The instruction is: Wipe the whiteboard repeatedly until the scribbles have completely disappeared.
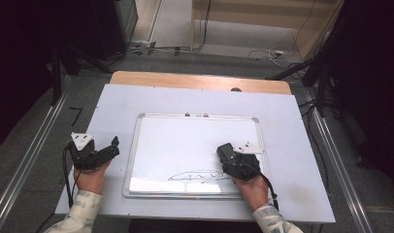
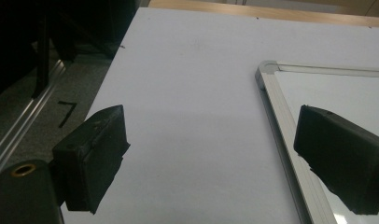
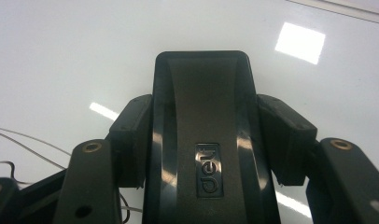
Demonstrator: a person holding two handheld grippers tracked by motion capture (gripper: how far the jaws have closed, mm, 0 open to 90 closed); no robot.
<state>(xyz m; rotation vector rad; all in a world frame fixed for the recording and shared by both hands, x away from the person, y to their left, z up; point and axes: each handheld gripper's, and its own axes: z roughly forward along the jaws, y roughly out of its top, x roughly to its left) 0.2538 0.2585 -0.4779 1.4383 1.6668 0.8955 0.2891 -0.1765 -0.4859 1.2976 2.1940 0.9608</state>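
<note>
Erasure step in hand: right tongs (image 3: 204, 135) clench black eraser (image 3: 201, 121) over whiteboard (image 1: 151, 145); left tongs (image 2: 215, 158) released. Next, sweep eraser across drawn lines (image 1: 200, 176).

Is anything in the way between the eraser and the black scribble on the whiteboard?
Nothing visible. The right gripper holds the black eraser just above the scribble, with only bare whiteboard between them.
</note>
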